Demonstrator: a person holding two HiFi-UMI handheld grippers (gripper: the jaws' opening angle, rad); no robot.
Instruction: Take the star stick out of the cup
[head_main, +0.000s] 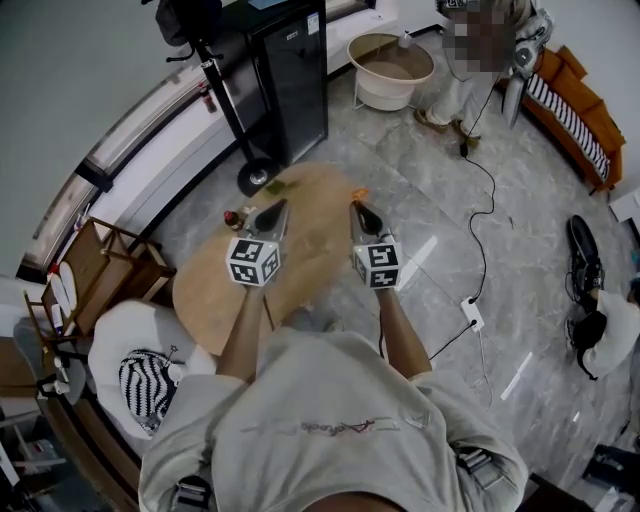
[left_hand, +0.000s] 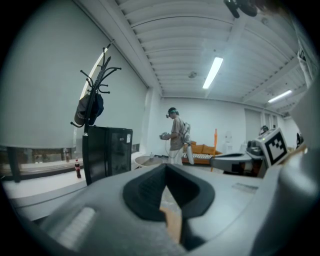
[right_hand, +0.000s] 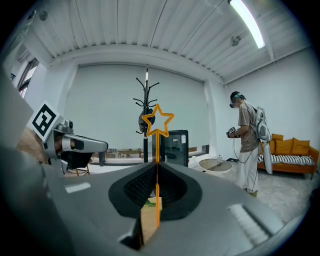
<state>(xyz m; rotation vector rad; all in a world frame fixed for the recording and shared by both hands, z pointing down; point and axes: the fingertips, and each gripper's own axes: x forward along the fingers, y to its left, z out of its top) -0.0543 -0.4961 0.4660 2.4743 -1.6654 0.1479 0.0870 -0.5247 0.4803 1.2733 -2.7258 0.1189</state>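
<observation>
The right gripper view shows plainly what the head view barely hints at. The right claw (right_hand: 156, 165) is closed on the thin orange star stick (right_hand: 157, 150). The stick stands upright between the dark pads, with the outlined star on top and its lower end hanging free, in no cup. In the head view only a small orange speck shows at that claw's tip, probably the star.

The left gripper view shows the left claw (left_hand: 166, 167) closed with nothing in it, its pads meeting at the tip.

Only the head view shows both claws side by side, apart, over the round wooden desk (head_main: 215, 290). A small bottle (head_main: 232, 218) stands on the desk just beside the left claw, too small to tell its contents.
</observation>
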